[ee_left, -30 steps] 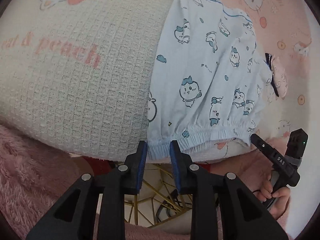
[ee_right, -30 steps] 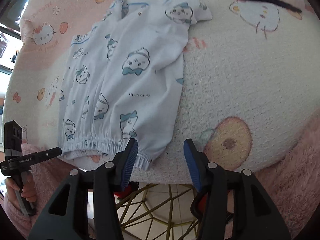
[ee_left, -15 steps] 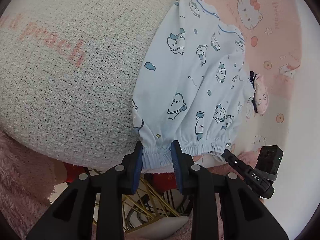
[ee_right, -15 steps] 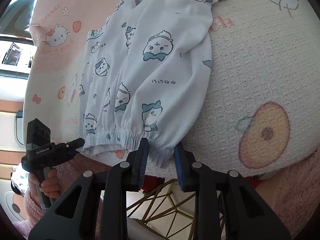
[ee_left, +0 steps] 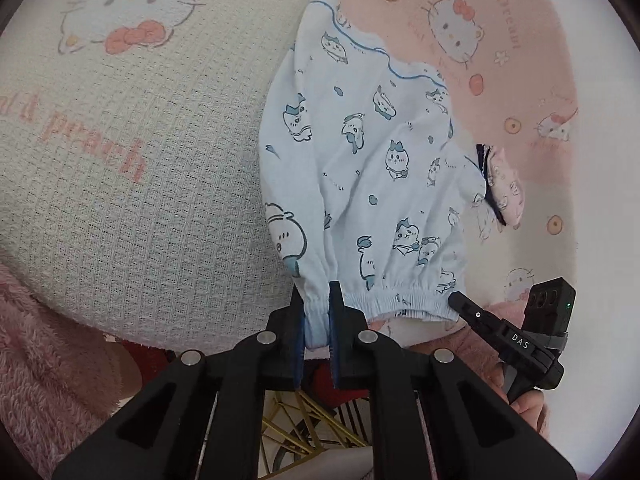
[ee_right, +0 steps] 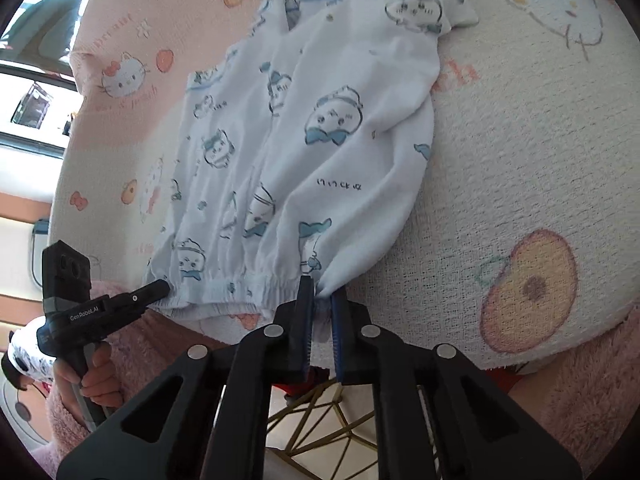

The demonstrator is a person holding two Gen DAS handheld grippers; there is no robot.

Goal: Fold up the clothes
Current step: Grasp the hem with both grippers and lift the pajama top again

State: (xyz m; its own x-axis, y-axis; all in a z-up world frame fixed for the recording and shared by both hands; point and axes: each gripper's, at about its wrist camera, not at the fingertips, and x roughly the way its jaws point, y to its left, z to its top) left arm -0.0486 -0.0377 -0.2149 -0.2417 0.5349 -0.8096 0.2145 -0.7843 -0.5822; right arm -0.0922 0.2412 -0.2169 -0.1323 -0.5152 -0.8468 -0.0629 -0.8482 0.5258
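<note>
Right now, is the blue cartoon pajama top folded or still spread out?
Spread out, not yet folded: the pajama top lies full length on the blanket, hem pinched by the left gripper and right gripper.

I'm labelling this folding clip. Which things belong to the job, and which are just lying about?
Part of the job:
- blue cartoon-print garment
- left gripper, shut on its elastic hem
- right gripper, shut on the hem too

Just lying about:
- pink cat-print blanket
- small pink cloth
- gold wire frame

Pale blue cartoon-print garment (ee_left: 360, 184) spread flat on blanket, elastic hem nearest.
</note>
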